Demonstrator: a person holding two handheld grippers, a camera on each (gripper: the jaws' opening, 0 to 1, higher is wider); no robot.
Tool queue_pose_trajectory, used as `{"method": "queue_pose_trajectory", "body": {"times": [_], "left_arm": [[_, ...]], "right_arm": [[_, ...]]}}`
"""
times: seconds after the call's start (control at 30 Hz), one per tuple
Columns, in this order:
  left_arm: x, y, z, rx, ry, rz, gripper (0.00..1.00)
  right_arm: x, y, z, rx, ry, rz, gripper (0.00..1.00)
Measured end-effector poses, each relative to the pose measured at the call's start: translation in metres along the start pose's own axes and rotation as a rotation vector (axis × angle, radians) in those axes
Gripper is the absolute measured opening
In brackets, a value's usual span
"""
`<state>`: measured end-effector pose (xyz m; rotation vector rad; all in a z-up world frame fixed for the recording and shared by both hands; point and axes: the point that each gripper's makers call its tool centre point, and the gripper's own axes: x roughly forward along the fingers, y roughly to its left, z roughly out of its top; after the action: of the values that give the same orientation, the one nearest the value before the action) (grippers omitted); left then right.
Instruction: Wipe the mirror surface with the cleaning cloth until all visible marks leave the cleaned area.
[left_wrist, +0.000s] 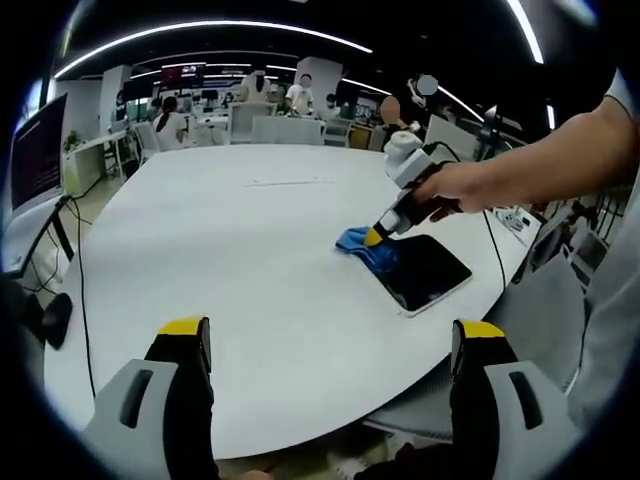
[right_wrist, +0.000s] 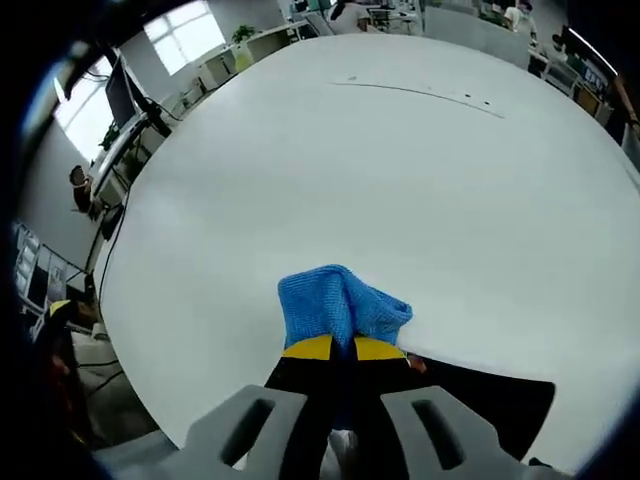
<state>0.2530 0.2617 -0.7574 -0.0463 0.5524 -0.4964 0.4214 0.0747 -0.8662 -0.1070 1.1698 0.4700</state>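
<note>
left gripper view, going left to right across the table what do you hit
dark monitor at the table's left edge → bare white table → blue cleaning cloth held in the right tongs → dark mirror → person's hand

Grey tongs (left_wrist: 330, 350), black jaws, yellow tips.

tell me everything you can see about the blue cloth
The cleaning cloth is bright blue with a nubby, towel-like weave, bunched into a soft crumpled wad rather than spread flat. The right gripper is shut on it, its yellow-tipped jaws pinching the near end. In the left gripper view the cloth lies at the far end of the dark mirror, partly on the glass and partly on the white table.
</note>
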Motion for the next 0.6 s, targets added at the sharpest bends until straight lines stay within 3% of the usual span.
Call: {"method": "queue_pose_trajectory", "body": {"times": [0.13, 0.33, 0.6], "left_arm": [[0.003, -0.004, 0.004, 0.029, -0.013, -0.002, 0.99], [0.009, -0.007, 0.014, 0.04, -0.026, -0.012, 0.99], [0.012, -0.007, 0.016, 0.046, -0.027, -0.013, 0.99]], "right_arm": [[0.005, -0.002, 0.002, -0.038, 0.003, -0.001, 0.0], [0.001, -0.002, -0.001, -0.013, 0.004, 0.02, 0.0], [-0.006, -0.011, -0.005, 0.001, 0.002, 0.015, 0.0]]}}
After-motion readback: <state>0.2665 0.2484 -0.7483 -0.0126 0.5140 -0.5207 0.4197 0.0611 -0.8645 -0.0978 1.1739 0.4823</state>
